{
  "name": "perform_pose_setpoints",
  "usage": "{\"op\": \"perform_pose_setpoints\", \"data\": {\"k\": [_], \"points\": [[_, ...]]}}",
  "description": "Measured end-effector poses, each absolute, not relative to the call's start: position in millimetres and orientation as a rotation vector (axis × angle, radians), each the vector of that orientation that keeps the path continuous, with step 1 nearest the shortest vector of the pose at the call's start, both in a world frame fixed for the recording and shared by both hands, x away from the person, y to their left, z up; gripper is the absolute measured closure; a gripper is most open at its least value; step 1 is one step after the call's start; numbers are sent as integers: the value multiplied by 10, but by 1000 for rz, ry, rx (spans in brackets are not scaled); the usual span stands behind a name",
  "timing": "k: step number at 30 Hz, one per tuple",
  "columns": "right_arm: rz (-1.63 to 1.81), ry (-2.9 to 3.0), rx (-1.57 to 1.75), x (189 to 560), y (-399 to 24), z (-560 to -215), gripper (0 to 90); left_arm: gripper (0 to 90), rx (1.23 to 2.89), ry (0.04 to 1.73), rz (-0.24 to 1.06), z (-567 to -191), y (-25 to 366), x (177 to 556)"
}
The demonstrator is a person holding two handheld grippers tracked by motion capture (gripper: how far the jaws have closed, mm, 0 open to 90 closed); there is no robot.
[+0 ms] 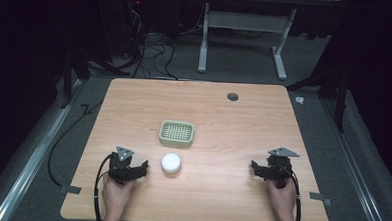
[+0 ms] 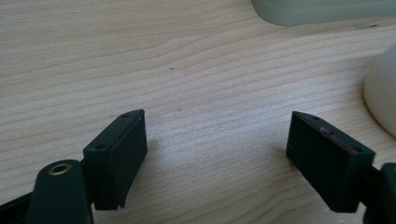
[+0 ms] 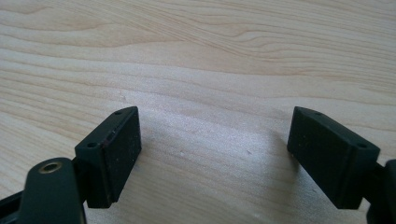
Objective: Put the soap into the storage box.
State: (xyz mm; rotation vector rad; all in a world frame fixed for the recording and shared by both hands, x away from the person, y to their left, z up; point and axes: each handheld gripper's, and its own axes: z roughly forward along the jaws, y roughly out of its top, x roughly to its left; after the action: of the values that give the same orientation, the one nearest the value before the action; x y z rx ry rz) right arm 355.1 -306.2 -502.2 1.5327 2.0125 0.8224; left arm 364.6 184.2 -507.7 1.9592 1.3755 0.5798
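Two hand-held grippers are rested on a wooden table (image 1: pixel 233 122), both spread wide and empty

A white round object (image 1: pixel 171 162) is seen just beside the left gripper (image 1: pixel 140 169), near a pale green slotted tray (image 1: pixel 176 132); the right gripper (image 1: pixel 255 169) is held well apart. No grasp has been begun, it is judged; a short reach by the left toward the white piece would likely be called for next

The round lid (image 1: pixel 171 162) sits just right of the left gripper (image 1: pixel 140 169); the tray (image 1: pixel 177 132) lies behind it
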Motion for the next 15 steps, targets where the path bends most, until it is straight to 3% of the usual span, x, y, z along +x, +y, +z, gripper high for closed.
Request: {"op": "perform_pose_setpoints", "data": {"k": [15], "points": [[825, 2014, 1529, 3553, -3063, -5023, 184, 191, 1951, 1363, 563, -5056, 1842, 3640]]}}
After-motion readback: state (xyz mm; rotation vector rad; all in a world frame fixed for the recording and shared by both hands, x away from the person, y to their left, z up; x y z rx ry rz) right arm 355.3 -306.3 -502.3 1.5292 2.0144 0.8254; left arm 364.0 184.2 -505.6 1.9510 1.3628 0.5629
